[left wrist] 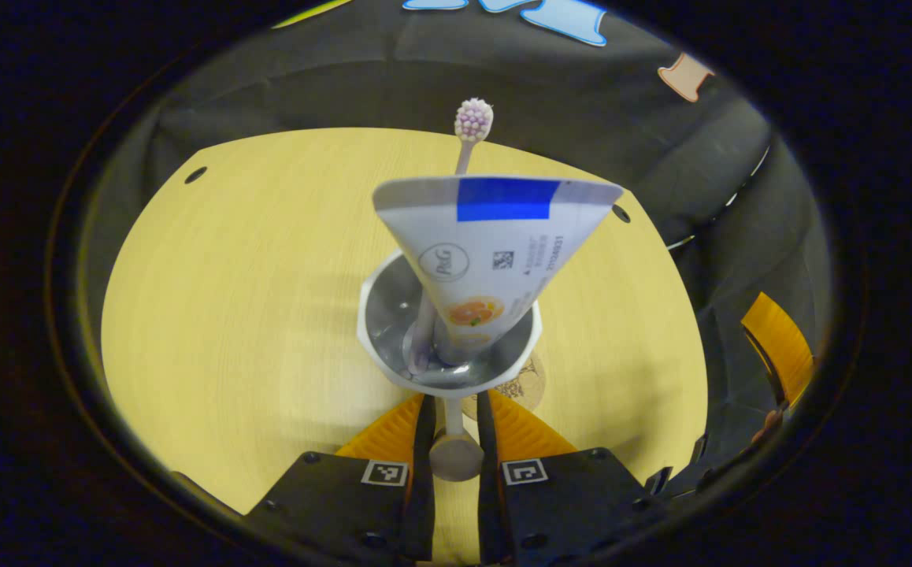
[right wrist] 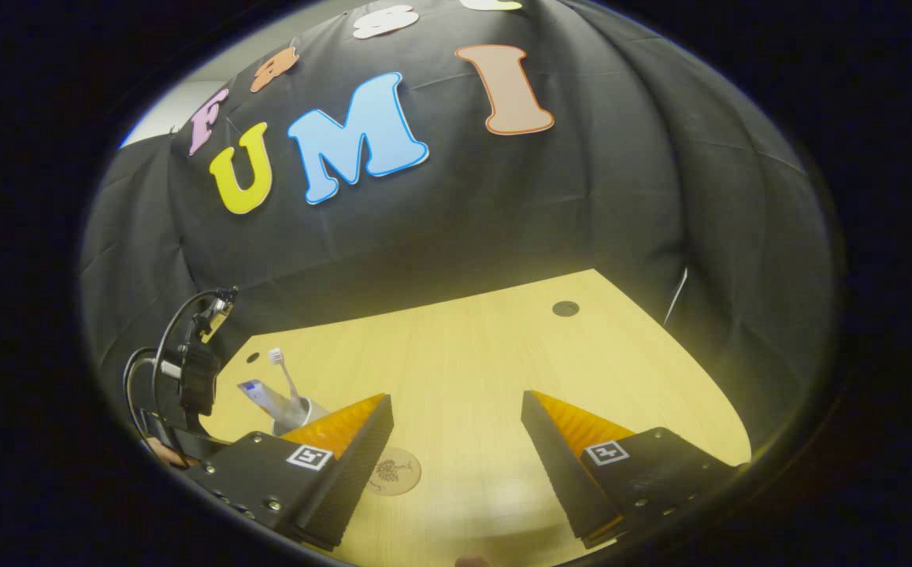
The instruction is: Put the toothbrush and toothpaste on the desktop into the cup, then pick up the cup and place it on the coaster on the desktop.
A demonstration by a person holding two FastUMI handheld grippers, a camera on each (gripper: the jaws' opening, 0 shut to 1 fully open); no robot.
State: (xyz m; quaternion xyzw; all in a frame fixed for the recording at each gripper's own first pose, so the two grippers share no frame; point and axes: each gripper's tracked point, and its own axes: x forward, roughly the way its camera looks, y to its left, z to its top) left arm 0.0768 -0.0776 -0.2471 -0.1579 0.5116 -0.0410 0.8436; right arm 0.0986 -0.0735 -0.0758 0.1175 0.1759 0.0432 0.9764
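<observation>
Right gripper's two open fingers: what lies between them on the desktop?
Bare desktop in the right gripper view; the coaster sits beside the right gripper, by one finger.

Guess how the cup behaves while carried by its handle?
Likely top-heavy: toothpaste tube and toothbrush stand well above the cup. It may pivot, since the left gripper fingers pinch only its thin handle. Probably light.

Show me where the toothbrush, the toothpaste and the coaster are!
toothbrush (left wrist: 473, 120), left gripper view, on its bristle head above the tube.
toothpaste (left wrist: 495, 252), left gripper view, on the tube's wide flat body.
coaster (right wrist: 394, 471), right gripper view, on its printed round face.
</observation>
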